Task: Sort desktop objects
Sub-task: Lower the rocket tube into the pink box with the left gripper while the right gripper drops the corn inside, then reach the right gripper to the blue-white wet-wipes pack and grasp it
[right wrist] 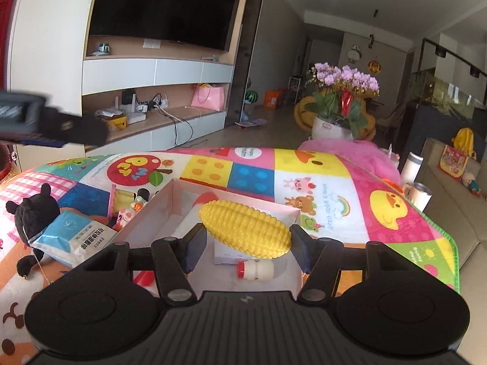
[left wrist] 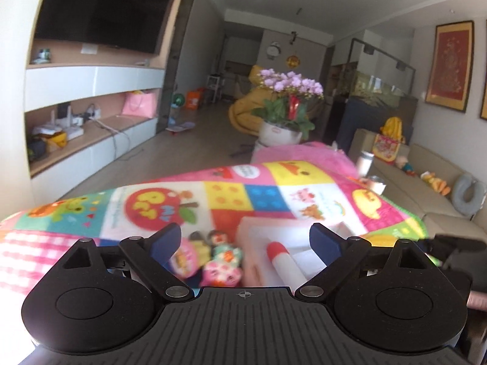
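A large dark television (right wrist: 164, 9) hangs above white drawers and an open shelf. On that shelf stand a pink gift bag (right wrist: 208, 96) and a tangle of cables and chargers (right wrist: 152, 102). Farther down the room, a white pot of purple orchids (right wrist: 344, 91) stands before a yellow beanbag (left wrist: 243, 112). A round wall clock (left wrist: 273, 50) and a red framed picture (left wrist: 450, 64) hang beyond, and a beige sofa (left wrist: 432, 176) holds a grey neck pillow (left wrist: 467, 193).

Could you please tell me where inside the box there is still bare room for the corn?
Bare floor lies at the far left of the white cardboard box. Its near end is crowded: small white bottle, flat white packet. The right gripper holds the yellow plastic corn cob.
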Motion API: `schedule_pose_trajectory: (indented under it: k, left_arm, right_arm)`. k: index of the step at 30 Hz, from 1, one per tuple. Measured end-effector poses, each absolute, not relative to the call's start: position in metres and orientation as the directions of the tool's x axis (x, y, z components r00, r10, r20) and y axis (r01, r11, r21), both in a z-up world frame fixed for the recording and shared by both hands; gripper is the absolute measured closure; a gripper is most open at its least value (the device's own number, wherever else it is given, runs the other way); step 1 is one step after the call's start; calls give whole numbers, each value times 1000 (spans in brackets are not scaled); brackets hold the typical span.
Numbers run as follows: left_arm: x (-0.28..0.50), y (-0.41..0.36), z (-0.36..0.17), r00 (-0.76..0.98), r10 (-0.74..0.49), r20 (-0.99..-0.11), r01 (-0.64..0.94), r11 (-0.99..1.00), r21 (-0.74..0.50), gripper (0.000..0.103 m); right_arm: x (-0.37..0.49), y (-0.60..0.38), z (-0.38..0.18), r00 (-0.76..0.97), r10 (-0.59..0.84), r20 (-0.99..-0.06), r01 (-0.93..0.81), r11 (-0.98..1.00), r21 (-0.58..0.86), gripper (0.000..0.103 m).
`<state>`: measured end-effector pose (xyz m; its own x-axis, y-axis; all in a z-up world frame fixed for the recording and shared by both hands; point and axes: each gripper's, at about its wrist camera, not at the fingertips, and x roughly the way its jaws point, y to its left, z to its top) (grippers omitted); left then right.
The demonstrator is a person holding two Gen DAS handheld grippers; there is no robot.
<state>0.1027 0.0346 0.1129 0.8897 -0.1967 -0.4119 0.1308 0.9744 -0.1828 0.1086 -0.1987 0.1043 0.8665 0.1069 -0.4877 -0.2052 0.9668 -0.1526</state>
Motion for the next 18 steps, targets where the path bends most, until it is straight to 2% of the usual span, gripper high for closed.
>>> schedule_pose_trajectory:
  k: [2, 4, 9, 14, 16, 18]
  left_arm:
    - [88, 48, 98, 879, -160, -448, 104, 984, -148, 7]
    - [77, 56, 84, 864, -143, -483, 90, 987, -131, 6]
    - [56, 69, 49, 826, -127, -550, 69, 990, -125, 5]
    - [35, 63, 31, 817, -219, -534, 103, 966, -239, 2]
    - [30, 60, 28, 821, -218, -528, 109, 967, -230, 2]
    - [24, 59, 28, 843, -164, -513, 76, 979, -188, 2]
  right_arm:
    - [123, -197, 97, 845, 103, -524, -203, 970, -136, 42]
    - [132, -197, 94, 830, 104, -548, -194, 975, -109, 30]
    - [146, -194, 110, 819, 93, -567, -141, 989, -41, 29]
    - [158, -205, 156, 874, 66, -481, -22, 995, 98, 27]
    - [158, -201, 166, 885, 67, -461, -22, 994, 103, 21]
    - [154, -191, 165, 882, 68, -466, -42, 997, 67, 19]
